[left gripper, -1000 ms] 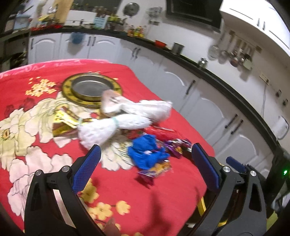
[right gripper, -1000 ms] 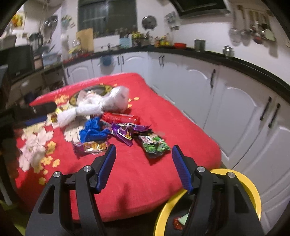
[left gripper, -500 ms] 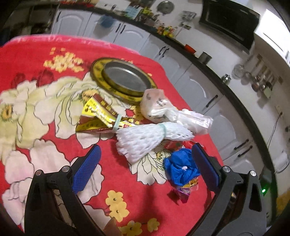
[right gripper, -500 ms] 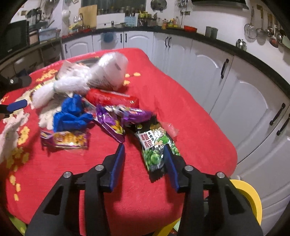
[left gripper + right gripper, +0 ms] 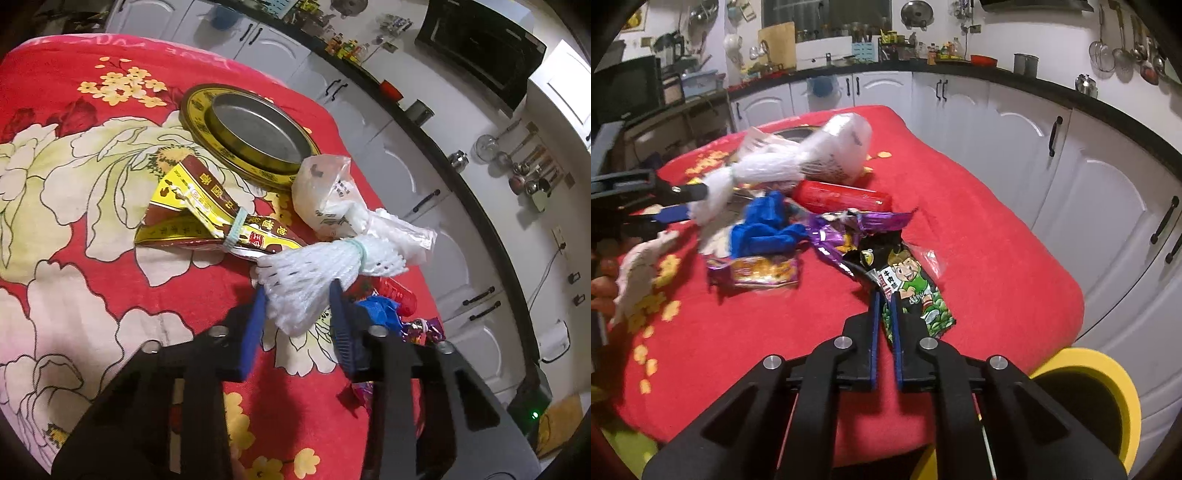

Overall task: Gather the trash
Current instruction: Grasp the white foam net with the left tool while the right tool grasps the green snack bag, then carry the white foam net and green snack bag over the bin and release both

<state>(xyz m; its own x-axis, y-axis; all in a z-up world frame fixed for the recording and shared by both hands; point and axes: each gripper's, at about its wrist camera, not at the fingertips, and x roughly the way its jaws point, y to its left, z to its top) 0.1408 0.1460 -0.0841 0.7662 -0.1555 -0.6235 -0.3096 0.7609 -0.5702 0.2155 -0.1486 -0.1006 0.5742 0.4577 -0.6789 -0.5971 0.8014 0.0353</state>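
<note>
Within the past second both my claws have gone from wide apart to clamped: my left gripper (image 5: 297,295) now pinches the flared end of the white foam net (image 5: 314,273), my right gripper (image 5: 884,306) the near edge of the green pea packet (image 5: 912,295), so two pieces of trash look secured for the yellow bin (image 5: 1108,373) just beside the red-covered table (image 5: 979,236). Both claws reach low and level over the cloth, the rest of the wrappers lying between them
</note>
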